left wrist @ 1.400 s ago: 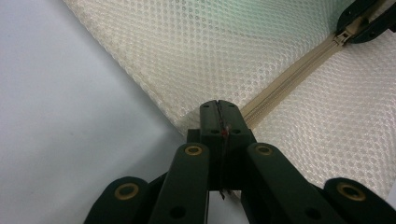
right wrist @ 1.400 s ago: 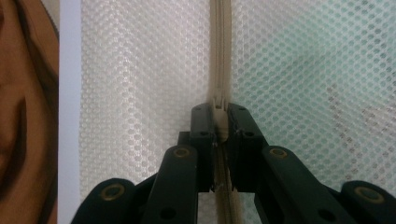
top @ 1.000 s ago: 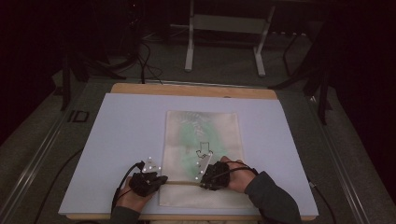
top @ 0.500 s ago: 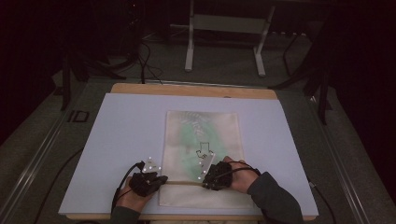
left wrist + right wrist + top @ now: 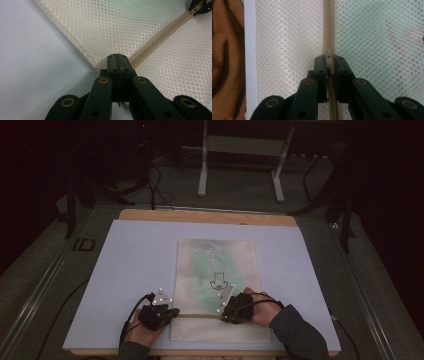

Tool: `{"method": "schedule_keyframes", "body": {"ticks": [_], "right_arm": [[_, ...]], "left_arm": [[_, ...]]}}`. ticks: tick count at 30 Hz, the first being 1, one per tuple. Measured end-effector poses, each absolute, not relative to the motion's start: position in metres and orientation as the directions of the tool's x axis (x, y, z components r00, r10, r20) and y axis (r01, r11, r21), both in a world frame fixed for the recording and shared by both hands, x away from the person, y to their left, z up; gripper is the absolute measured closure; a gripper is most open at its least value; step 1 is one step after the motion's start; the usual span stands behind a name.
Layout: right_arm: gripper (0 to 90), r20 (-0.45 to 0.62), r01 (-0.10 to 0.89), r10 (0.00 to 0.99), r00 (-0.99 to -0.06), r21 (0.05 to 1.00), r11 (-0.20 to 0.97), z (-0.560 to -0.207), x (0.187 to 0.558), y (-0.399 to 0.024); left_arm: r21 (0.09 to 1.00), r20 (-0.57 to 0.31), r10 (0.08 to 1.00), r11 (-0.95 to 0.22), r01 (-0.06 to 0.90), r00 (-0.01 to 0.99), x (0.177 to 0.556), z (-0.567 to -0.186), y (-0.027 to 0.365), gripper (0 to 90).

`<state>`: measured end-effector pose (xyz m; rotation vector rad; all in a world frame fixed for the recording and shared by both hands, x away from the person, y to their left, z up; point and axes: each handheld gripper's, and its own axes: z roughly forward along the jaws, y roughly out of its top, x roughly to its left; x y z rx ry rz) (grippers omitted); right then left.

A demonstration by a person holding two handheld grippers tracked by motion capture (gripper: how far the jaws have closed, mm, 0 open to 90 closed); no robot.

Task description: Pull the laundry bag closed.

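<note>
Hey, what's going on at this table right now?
A person is working on a flat mesh zipper pouch lying on the white table, with a tool in each hand. The left tool is shut on the pouch's edge at the end of the zipper, pinning it. The right tool is shut on the zipper pull at the other end of the zipper line. Something green shows through the mesh.

Colours and patterns, your bench.

Your pouch (image 5: 217, 270) is cream honeycomb mesh with green showing through and a beige zip (image 5: 329, 27); a dark arrow mark (image 5: 218, 281) sits on it. Your mat (image 5: 130, 270) is plain pale lilac-white, the table (image 5: 200, 216) edge tan wood. Both your grippers (image 5: 159, 316) (image 5: 235, 309) are black with brass rivets.
</note>
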<state>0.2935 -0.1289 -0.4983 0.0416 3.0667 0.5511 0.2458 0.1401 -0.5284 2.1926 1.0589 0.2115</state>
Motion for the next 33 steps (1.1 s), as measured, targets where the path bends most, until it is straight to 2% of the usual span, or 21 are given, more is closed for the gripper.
{"method": "schedule_keyframes", "body": {"ticks": [33], "right_arm": [[82.2,-0.015,0.059,0.068,-0.998,0.343,0.938,-0.496,0.294,-0.156]], "left_arm": [[0.642,-0.141,0.743,-0.435,0.631,0.655,0.246,-0.528,0.140,89.3]]}}
